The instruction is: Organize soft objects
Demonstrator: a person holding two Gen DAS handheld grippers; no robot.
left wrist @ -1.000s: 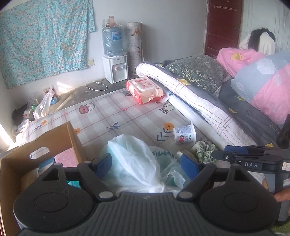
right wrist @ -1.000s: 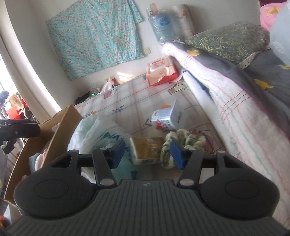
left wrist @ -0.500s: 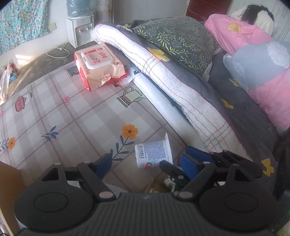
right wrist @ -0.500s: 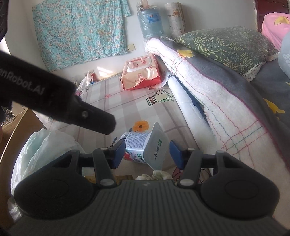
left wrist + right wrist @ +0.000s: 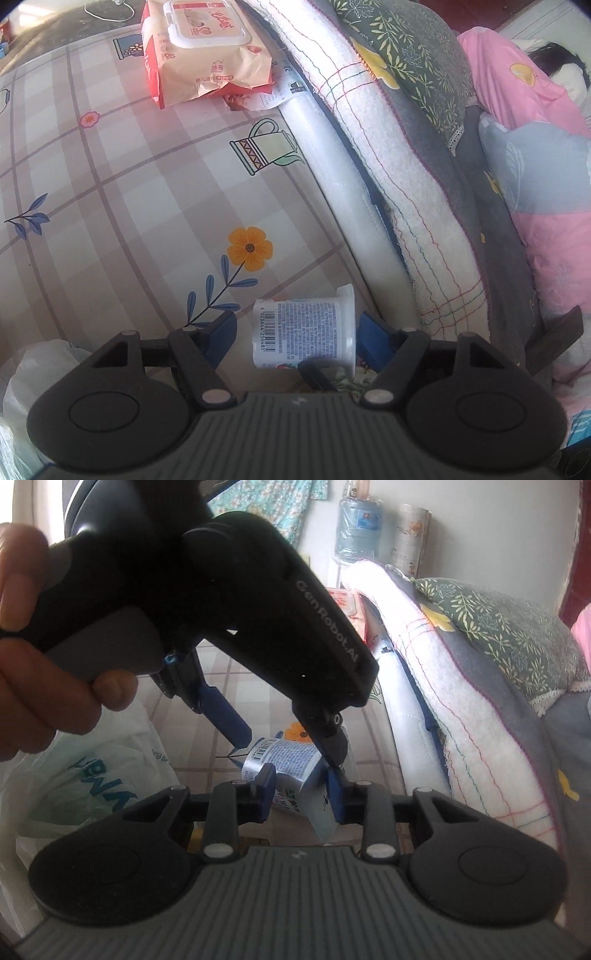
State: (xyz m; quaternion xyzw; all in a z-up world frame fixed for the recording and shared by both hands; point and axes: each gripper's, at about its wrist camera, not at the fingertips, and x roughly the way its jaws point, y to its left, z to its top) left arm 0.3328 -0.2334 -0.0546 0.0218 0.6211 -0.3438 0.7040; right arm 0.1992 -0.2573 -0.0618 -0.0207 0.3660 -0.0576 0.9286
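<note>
A white yogurt cup [image 5: 303, 334] lies on its side on a checked, flower-printed floor mat [image 5: 147, 206], caught between two hand-held grippers at once. The left hand-held gripper [image 5: 297, 332] points steeply down with its blue fingers [image 5: 221, 328] standing either side of the cup, a gap showing on the barcode end; its jaws have just been closing, and whether the pads press the cup cannot be told. In the right wrist view, the right hand-held gripper [image 5: 301, 794], whose jaws have also just been closing, pinches the cup [image 5: 291, 771] near its foil-lidded end, both blue pads against its sides. The left tool's black body fills the upper part of that view, gripped by a person's hand [image 5: 40, 653]. To the left of the right hand-held gripper sits a crumpled white plastic bag [image 5: 92, 775] with green lettering. Well ahead of the left hand-held gripper, on the far part of the mat, lies a red and cream wet-wipes pack [image 5: 207, 51]. To its right runs the white edge of a mattress [image 5: 332, 177], draped with a white stitched blanket [image 5: 406, 184], a green leaf-print pillow [image 5: 413, 55] and pink bedding [image 5: 535, 147] beyond.
</note>
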